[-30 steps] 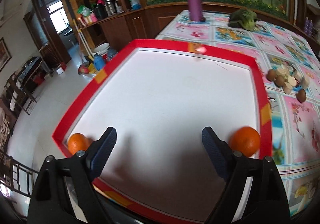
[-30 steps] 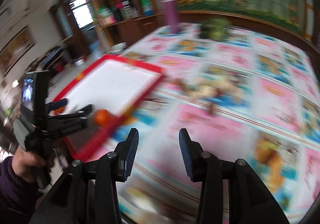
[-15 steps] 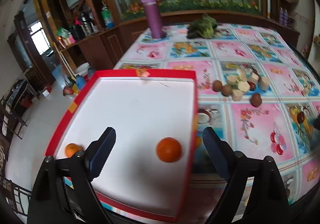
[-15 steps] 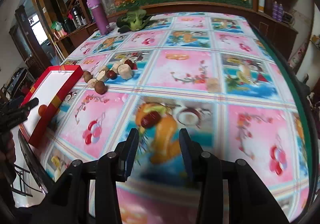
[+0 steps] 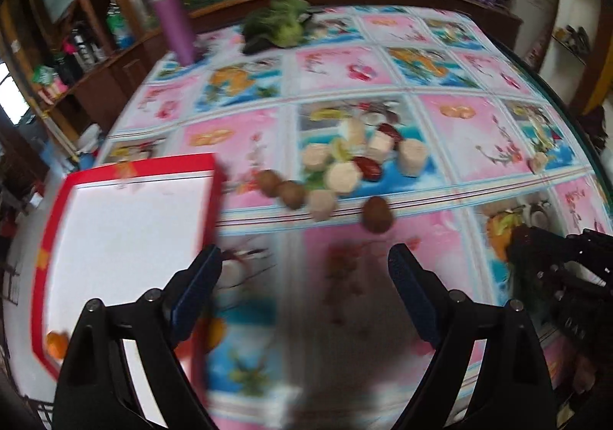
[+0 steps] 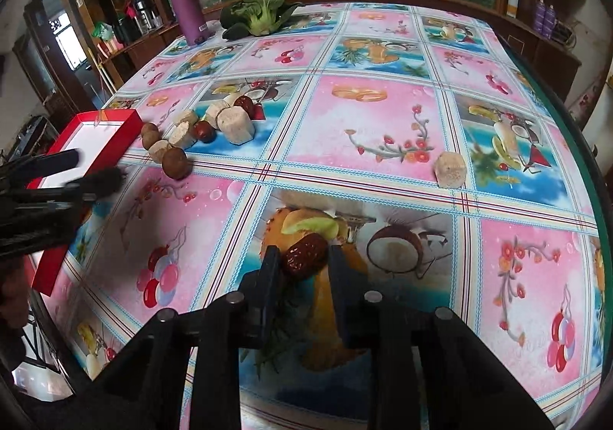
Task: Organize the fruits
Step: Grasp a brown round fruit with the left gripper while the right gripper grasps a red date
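My right gripper is low on the tablecloth, its jaws closed against both sides of a dark red date. To the far left lies a pile of brown round fruits, pale chunks and red dates. The same pile shows ahead in the blurred left wrist view. My left gripper hangs open and empty over the cloth, just right of the red-rimmed white tray. One orange sits in the tray's near left corner. Another orange is half hidden behind my left finger.
A lone pale chunk lies apart at the right. A purple bottle and a leafy green vegetable stand at the far side. The table edge curves down the right. A hand holds the left gripper by the tray.
My left gripper swung right, from over the tray to over the tablecloth. My right gripper came down to the red date and its jaws narrowed onto it.
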Demonstrator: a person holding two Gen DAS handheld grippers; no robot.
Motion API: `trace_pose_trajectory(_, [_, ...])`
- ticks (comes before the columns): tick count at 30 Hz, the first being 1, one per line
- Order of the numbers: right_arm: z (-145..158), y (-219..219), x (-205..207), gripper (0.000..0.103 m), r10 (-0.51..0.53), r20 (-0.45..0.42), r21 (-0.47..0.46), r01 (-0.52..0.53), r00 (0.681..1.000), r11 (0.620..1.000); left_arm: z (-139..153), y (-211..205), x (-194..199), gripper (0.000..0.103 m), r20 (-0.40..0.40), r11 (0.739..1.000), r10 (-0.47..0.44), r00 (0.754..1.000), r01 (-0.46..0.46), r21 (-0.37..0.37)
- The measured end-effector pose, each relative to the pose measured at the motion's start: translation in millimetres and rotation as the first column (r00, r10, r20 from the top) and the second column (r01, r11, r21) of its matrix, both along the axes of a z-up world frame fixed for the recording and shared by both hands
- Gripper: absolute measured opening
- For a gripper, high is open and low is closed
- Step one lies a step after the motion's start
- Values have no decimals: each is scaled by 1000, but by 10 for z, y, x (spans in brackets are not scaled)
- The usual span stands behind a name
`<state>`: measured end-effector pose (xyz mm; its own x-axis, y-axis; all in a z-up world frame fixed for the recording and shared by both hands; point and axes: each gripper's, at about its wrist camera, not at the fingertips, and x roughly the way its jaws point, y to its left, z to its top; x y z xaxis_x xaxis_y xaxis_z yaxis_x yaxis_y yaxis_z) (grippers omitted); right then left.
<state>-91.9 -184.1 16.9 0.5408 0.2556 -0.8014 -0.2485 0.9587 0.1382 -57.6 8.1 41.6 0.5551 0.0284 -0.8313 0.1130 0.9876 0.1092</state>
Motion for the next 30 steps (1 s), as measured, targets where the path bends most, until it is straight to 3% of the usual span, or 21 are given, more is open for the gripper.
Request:
trace_pose_trajectory(3, [-4,-46,5,24,1,7,17,-1,1000,1000,-118,-116,160,88,-44,1000,-10,999,9,-5])
trace_pose_trajectory(5, [-9,-59,8,24,5,11,23,-5,1000,1000,-194,-172,274,83,-73,1000,-21,997,19,-25])
trace_pose_trajectory(7, [-15,-96,6,24,3,15,41,-3,1000,999,-261,-199,361,69,-95,999,-18,995,15,-30])
trace_pose_trajectory(11, [-17,-113,17,24,2,11,59,-2,1000,998,-280,-249,445,65,-89,999,-22,996,19,-34])
trace_pose_trajectory(15, [-23,-113,21,24,5,12,55,-6,1000,998,-270,-272,438,36,-86,995,-55,995,48,-88])
trace_pose_trajectory(18, [-23,-113,19,24,1,12,53,-2,1000,999,-269,-325,377,26,-58,995,-78,995,74,-73])
trace_pose_trajectory(23, [-12,-101,-3,24,-15,2,49,14,1000,999,-246,-239,265,26,-51,993,-70,996,65,-101])
trace_pose_trajectory(30, [137,26,-103,24,-8,23,52,7,1000,999,23,43,-122,26,41,995,-25,999,29,-91])
